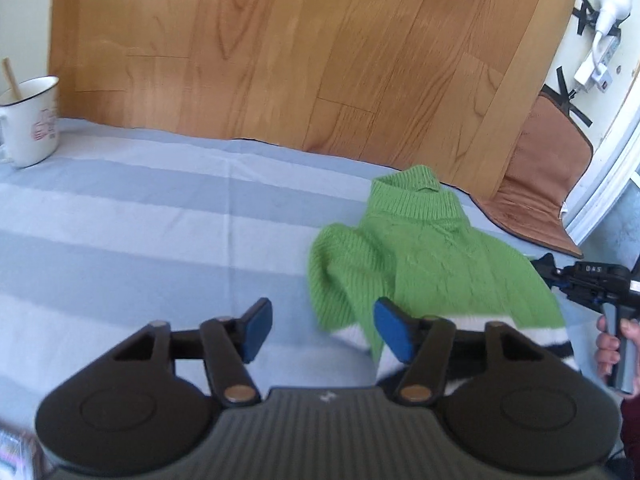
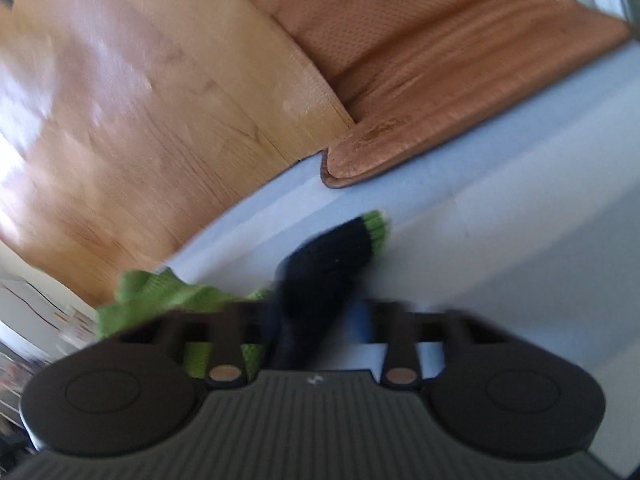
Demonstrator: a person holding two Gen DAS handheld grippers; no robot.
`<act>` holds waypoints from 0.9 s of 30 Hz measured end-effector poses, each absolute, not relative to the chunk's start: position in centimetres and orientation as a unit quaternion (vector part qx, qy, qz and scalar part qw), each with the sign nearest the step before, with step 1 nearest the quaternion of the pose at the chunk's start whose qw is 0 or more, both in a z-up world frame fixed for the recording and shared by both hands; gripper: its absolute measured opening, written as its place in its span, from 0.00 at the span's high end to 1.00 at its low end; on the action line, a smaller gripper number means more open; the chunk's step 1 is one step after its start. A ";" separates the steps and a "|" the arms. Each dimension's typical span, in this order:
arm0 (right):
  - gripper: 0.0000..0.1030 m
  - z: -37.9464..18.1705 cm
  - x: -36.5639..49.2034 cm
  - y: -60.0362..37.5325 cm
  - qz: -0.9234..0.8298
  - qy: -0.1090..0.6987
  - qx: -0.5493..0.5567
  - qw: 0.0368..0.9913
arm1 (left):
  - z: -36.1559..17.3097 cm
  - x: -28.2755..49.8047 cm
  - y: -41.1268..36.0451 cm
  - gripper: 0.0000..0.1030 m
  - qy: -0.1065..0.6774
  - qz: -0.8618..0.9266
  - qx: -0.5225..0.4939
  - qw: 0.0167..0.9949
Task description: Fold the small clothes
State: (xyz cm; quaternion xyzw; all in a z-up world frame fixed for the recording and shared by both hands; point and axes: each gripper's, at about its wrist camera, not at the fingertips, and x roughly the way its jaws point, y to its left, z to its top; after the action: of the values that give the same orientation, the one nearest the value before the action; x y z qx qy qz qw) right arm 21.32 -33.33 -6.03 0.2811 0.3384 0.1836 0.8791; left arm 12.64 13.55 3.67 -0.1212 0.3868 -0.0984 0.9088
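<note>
A small green knit sweater (image 1: pixel 440 264) with a roll collar and a white and black striped hem lies on the blue striped cloth (image 1: pixel 120 220), right of centre. My left gripper (image 1: pixel 323 330) stands open just in front of it. Its right pad (image 1: pixel 390 332) is at the sleeve's striped cuff and nothing is pinched. In the blurred right wrist view, my right gripper (image 2: pixel 320 314) is shut on the sweater's black sleeve (image 2: pixel 332 260), whose green cuff points away. More green knit (image 2: pixel 160 296) bunches to its left.
A white enamel mug (image 1: pixel 30 120) with a stick in it stands at the far left. A wood-pattern board (image 1: pixel 280 40) backs the cloth. A brown mat (image 1: pixel 548 184) lies at the far right. A person's hand (image 1: pixel 612 344) holds the right gripper's handle.
</note>
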 end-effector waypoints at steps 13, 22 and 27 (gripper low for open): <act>0.79 4.7 17.0 -50.5 -0.058 0.164 0.191 0.966 | 1.4 16.0 10.1 0.91 0.394 -0.104 -0.117 0.906; 0.35 1.3 14.2 -47.5 0.012 0.180 0.176 0.968 | 11.9 9.0 15.5 0.98 0.251 0.004 -0.094 0.964; 0.35 -0.2 16.6 -41.4 0.116 0.227 0.148 0.956 | 16.7 5.5 16.5 0.95 0.198 0.068 -0.009 0.978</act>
State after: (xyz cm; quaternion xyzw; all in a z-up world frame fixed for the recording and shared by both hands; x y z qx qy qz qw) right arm 16.63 -41.39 -0.20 0.1477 0.2266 0.1164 0.9557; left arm 5.49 16.45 16.65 -0.0093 0.1977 0.0681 0.9778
